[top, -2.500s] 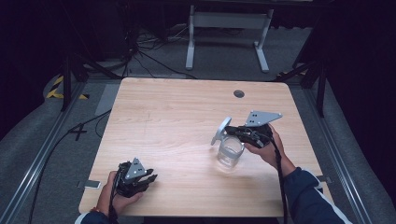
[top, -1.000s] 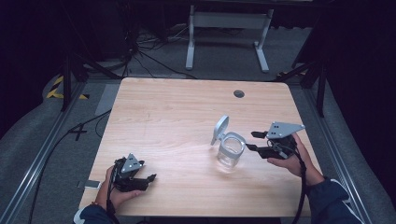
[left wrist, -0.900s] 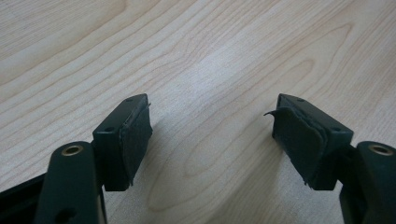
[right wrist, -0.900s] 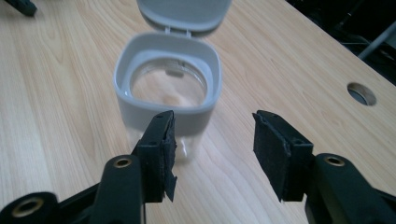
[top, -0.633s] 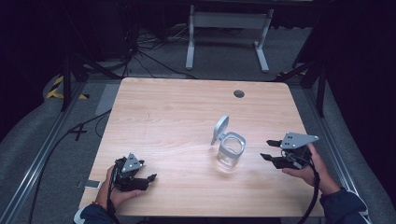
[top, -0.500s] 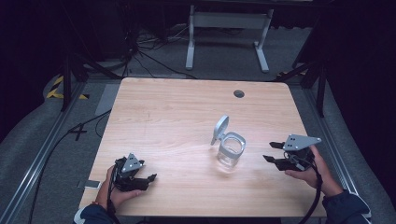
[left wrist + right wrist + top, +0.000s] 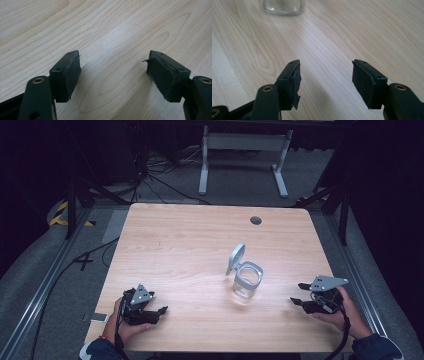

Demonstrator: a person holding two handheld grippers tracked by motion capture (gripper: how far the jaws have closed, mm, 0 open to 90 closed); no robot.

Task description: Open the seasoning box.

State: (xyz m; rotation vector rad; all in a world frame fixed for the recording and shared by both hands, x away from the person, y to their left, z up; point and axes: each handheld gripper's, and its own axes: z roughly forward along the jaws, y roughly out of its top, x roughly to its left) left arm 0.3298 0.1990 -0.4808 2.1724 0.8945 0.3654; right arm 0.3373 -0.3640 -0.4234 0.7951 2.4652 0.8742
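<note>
At the lower left of the high view, the left tool (image 7: 161, 310) rests low over the table (image 7: 190, 240), its jaws apart with only wood between them. It has not moved. Right of the centre stands the clear glass jar (image 7: 246, 282), its hinged lid (image 7: 236, 258) tilted up and open. At the lower right, the right tool (image 7: 296, 293) has drawn back from the jar and sunk toward the table; its jaws have just been opening and are empty. The jar seems released, so the opening looks finished.
</note>
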